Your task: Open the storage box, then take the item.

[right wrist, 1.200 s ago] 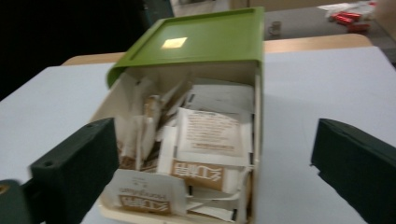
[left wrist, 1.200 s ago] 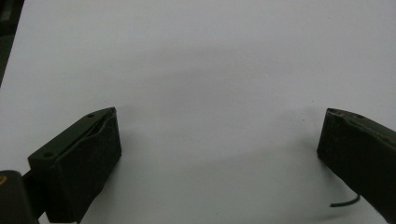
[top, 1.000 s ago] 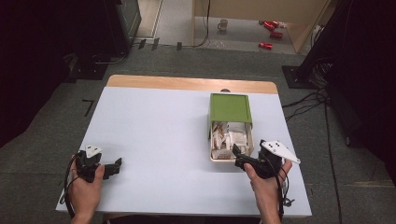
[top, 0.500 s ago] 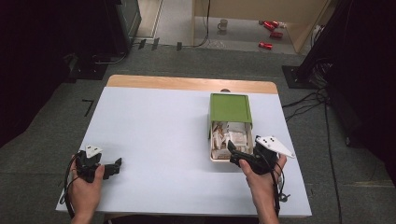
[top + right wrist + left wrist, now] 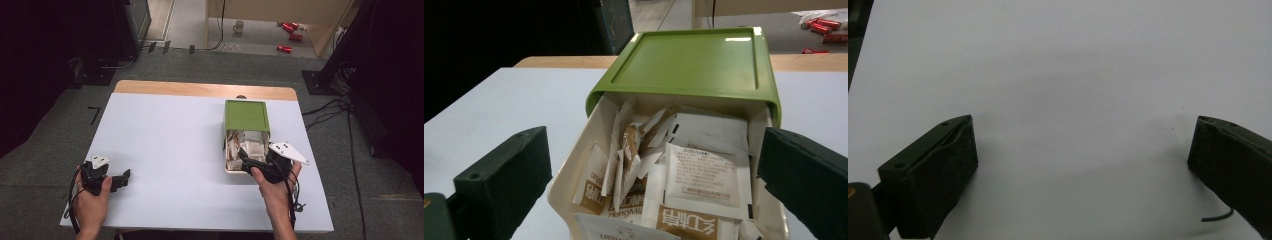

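Reaching claw: right claw (image 5: pixel 246 159) is held wide open and empty at the cream box (image 5: pixel 574 170), likely for a sachet (image 5: pixel 706 175).
Box: half-uncovered, green lid (image 5: pixel 246 116) slid back.
Idle claw: left claw (image 5: pixel 121 178) is rested open, empty, on tabletop (image 5: pixel 165 140).

Mug (image 5: pixel 239 26), red cans (image 5: pixel 290 33) on floor beyond table (image 5: pixel 165 145).
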{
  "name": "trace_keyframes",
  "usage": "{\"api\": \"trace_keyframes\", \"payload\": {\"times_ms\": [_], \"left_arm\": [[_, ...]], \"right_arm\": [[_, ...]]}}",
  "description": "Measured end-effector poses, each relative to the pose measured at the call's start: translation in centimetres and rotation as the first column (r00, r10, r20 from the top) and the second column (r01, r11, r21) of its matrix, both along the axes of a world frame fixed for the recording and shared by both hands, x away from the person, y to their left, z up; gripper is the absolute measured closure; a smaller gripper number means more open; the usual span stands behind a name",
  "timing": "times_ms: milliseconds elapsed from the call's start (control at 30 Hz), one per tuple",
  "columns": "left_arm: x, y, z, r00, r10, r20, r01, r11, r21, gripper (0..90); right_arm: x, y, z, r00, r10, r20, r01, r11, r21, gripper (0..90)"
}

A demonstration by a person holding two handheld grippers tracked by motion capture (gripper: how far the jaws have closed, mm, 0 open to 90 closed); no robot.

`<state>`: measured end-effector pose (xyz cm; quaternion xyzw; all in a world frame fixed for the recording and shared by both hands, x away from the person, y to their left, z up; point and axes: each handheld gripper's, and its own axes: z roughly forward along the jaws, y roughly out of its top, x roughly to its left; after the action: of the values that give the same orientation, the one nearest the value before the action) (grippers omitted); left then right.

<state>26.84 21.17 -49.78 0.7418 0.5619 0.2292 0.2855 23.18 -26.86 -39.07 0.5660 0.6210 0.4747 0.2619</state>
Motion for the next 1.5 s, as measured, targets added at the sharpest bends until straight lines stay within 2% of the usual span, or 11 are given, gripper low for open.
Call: {"api": "trace_keyframes", "payload": {"times_ms": [333,667,733,1000,1067,1100,1200,1233,1267,1367,1500], "left_arm": [[0.0,0.0,0.0,1.0,-0.001,0.002,0.001,1.0,0.001,0.2],[0.0,0.0,0.0,1.0,-0.001,0.0,0.001,1.0,0.001,0.2],[0.0,0.0,0.0,1.0,0.0,0.001,0.0,1.0,0.001,0.1],[0.0,0.0,0.0,1.0,-0.001,0.0,0.001,1.0,0.002,0.1],[0.0,0.0,0.0,1.0,-0.001,0.001,0.001,1.0,0.002,0.2],[0.0,0.0,0.0,1.0,-0.001,0.001,0.001,1.0,0.002,0.2],[0.0,0.0,0.0,1.0,-0.001,0.001,0.001,1.0,0.002,0.2],[0.0,0.0,0.0,1.0,-0.001,0.0,0.001,1.0,0.001,0.1],[0.0,0.0,0.0,1.0,-0.001,-0.001,0.001,1.0,0.001,0.1],[0.0,0.0,0.0,1.0,-0.002,0.001,0.002,1.0,0.001,0.1],[0.0,0.0,0.0,1.0,-0.002,0.002,0.002,1.0,0.002,0.2]], "right_arm": [[0.8,0.8,1.0,0.9998,0.01,0.016,-0.009,1.0,-0.009,2.3],[1.6,1.2,0.0,1.0,-0.003,-0.006,0.003,1.0,-0.02,7.7],[1.8,1.0,-0.2,0.9999,-0.004,-0.01,0.004,1.0,-0.019,12.9],[2.4,0.5,-1.2,0.9996,-0.008,-0.029,0.007,1.0,-0.017,23.4],[2.6,0.1,-1.5,0.9994,-0.022,-0.028,0.021,1.0,-0.016,31.8],[2.6,0.1,-1.5,0.9994,-0.022,-0.028,0.021,1.0,-0.016,31.8],[2.8,-0.1,-2.0,0.9987,-0.035,-0.036,0.034,0.999,-0.01,41.3],[2.9,-0.1,-2.3,0.9984,-0.038,-0.043,0.037,0.999,-0.007,47.3],[2.9,-0.1,-2.3,0.9984,-0.038,-0.043,0.037,0.999,-0.007,47.3],[3.1,0.2,-2.8,0.999,-0.022,-0.039,0.022,1.0,0.006,55.8],[3.1,0.8,-2.9,0.9995,-0.001,-0.031,0.002,1.0,0.014,60.1]]}}
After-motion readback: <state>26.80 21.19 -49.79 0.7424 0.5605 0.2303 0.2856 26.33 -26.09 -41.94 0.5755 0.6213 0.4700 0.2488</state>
